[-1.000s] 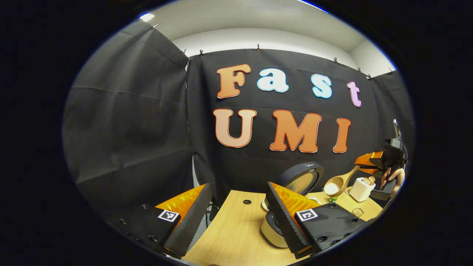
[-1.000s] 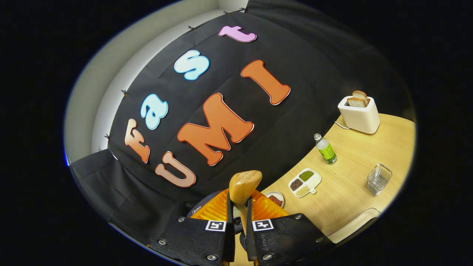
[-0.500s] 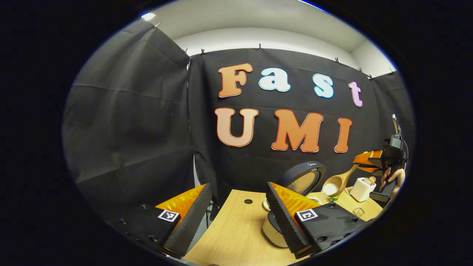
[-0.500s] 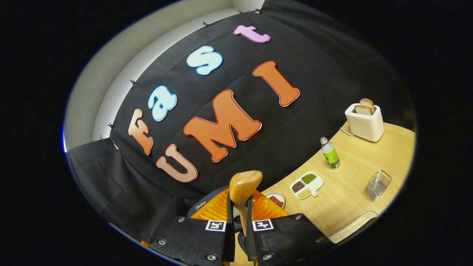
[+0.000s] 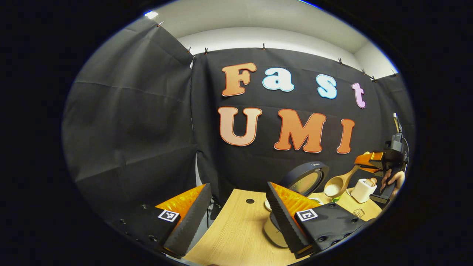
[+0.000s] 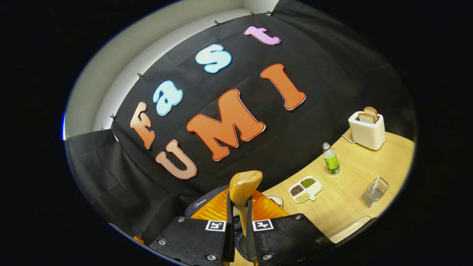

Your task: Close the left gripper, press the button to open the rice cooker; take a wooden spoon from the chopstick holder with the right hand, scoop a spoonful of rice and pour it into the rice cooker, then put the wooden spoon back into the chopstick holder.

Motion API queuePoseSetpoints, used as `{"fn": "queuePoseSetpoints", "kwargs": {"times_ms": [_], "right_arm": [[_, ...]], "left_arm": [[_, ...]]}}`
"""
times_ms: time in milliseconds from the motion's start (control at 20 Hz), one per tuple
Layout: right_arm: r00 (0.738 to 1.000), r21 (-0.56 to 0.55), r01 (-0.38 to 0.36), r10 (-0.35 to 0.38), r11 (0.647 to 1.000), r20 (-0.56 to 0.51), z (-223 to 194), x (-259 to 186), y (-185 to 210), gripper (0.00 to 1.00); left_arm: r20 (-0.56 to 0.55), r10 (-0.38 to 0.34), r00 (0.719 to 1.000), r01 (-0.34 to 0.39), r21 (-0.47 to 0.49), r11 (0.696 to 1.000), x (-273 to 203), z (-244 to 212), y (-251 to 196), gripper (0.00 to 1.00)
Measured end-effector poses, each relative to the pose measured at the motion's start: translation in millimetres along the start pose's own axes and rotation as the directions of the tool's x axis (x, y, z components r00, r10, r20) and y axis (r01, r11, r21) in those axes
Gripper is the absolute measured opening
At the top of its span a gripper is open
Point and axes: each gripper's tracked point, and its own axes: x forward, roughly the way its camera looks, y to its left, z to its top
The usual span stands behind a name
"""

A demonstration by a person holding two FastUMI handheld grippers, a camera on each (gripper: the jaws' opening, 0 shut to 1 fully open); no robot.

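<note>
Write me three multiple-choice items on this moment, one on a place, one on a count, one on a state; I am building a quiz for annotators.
1. Where does the white toaster stand?
A. on the light wooden table, by the black cloth wall
B. inside the wire basket
C. on the rice cooker's lid

2. How many compartments of grains does the white divided dish hold?
A. one
B. three
C. five

3. How is the round dark lid of the rice cooker?
A. shut flat
B. raised open
C. lying on the table

Key: 1 A, the right gripper view shows it on the table's far edge near the cloth; 2 B, three separate heaps show there; 3 B, the left gripper view shows the lid standing up with its inner face showing.
</note>
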Motion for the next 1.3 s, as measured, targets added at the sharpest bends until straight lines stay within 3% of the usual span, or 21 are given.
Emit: {"fn": "queuePoseSetpoints", "kwargs": {"times_ms": [1300], "right_arm": [[0.999, -0.202, -0.036, 0.043, 0.979, 0.027, -5, -13, 19, 0.12]], "left_arm": [[-0.004, 0.013, 1.0, -0.013, 0.011, 1.0, -6, -4, 5, 0.97]]}}
